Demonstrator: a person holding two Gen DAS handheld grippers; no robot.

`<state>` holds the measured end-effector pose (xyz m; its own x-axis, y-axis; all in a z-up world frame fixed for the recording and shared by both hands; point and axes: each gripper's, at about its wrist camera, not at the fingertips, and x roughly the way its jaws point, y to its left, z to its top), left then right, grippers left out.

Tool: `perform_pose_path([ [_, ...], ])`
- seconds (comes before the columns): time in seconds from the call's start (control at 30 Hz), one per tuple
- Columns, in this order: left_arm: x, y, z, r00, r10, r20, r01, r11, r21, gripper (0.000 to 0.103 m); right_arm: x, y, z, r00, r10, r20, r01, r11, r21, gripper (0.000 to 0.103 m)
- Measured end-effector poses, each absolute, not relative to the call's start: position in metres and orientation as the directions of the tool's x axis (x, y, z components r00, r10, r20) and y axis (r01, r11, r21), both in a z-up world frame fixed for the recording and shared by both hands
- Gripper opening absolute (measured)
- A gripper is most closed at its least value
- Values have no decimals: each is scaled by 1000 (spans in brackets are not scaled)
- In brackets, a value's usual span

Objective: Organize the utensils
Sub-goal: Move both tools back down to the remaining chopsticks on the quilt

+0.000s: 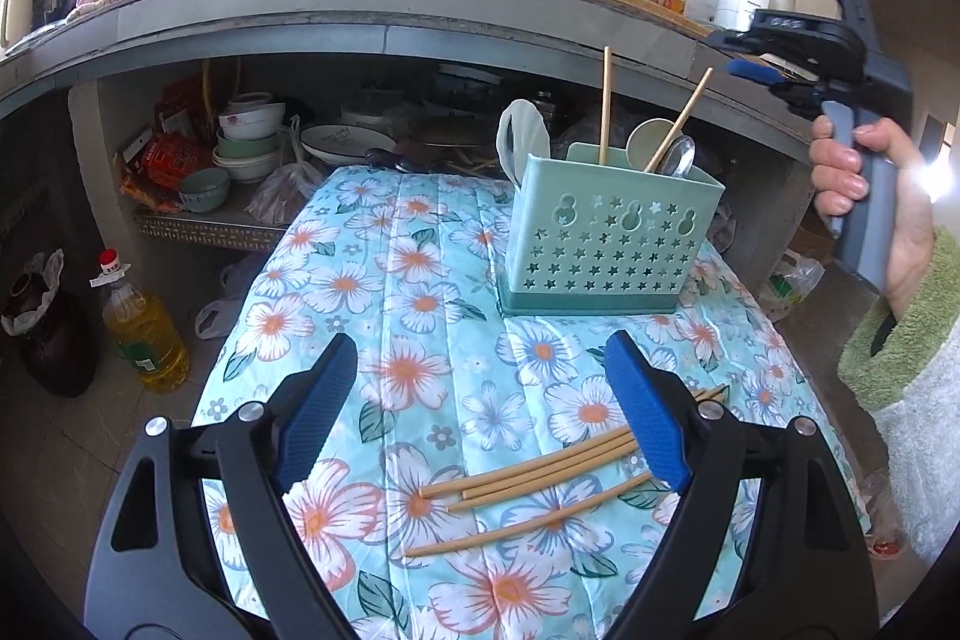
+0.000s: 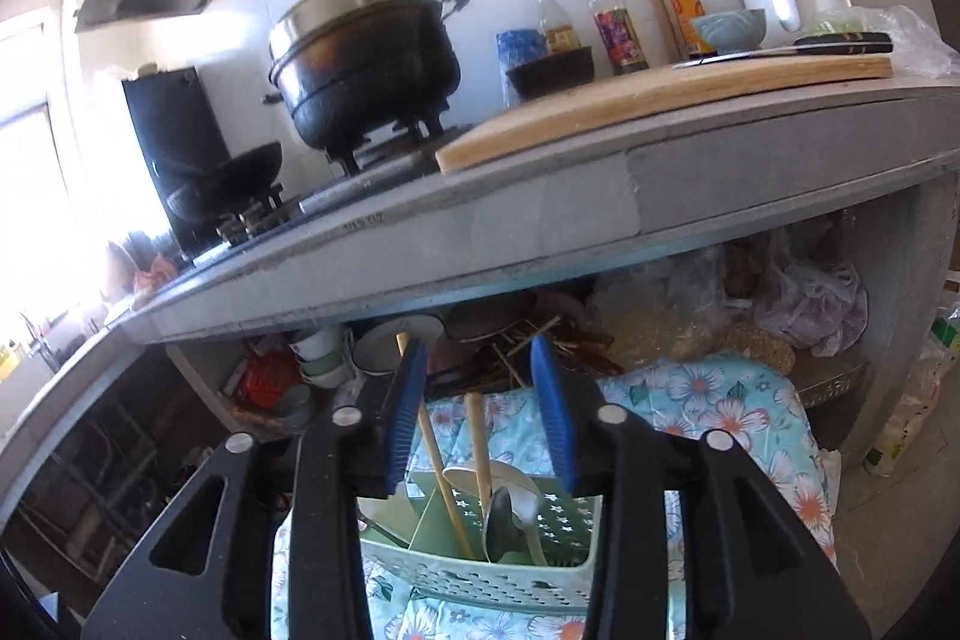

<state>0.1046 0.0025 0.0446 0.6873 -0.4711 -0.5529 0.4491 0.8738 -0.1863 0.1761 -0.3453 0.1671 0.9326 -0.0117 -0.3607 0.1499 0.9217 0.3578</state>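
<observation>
Four chopsticks (image 1: pixel 528 466) lie loose on the flower-print cloth of the desk (image 1: pixel 384 292), counted in the left wrist view: three close together and one a little apart below them. Their far ends run behind the right finger of the left tool (image 1: pixel 474 412). That tool is released, jaws spread wide, nothing between the pads; it hangs over the cloth just short of the loose sticks. Beyond it stands the green utensil holder (image 1: pixel 606 244), upright on the cloth. In the holder: two chopsticks standing, one upright (image 1: pixel 606 100), one leaning right (image 1: pixel 681 124); one white ladle-like spoon (image 1: pixel 523 136) at the left end; one round pale spoon bowl and one metal spoon (image 1: pixel 681 158) beside it. A hand (image 1: pixel 864 196) in a green-cuffed sleeve holds the right tool's grip at the frame's right edge.

Right wrist view: the right tool (image 2: pixel 480 412) sits directly above the holder (image 2: pixel 480 574), looking down into it. Jaws stand partly apart, pads not pressing anything. The two standing chopsticks (image 2: pixel 441 484) rise between the blue pads, one close to the left pad; contact cannot be judged. Spoons are in the same compartment.

Judgement: task partly done. Two chopsticks and the spoons are filed; four chopsticks remain on the desk. Next step is likely the left tool collecting the loose ones.
</observation>
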Motion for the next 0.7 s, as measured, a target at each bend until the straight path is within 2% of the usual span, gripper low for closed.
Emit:
perform_pose_path([
  [0.13,105,1,44,672,-487,-558,457,866,-204,80,142,-353,176,945,-25,-326,151,917,369,42],
  [0.23,104,-4,43,656,-497,-567,471,858,-207,81,113,-352,173,943,-20,-333,150,917,370,49],
  [0.4,104,-15,38,618,-505,-602,501,844,-193,81,74,-342,138,891,-15,-454,191,919,345,56],
  [0.57,106,-27,27,568,-519,-639,531,824,-197,81,50,-320,61,762,12,-648,284,893,350,56],
  [0.7,110,-40,14,510,-522,-683,552,808,-206,81,34,-311,13,697,45,-716,342,857,386,56],
])
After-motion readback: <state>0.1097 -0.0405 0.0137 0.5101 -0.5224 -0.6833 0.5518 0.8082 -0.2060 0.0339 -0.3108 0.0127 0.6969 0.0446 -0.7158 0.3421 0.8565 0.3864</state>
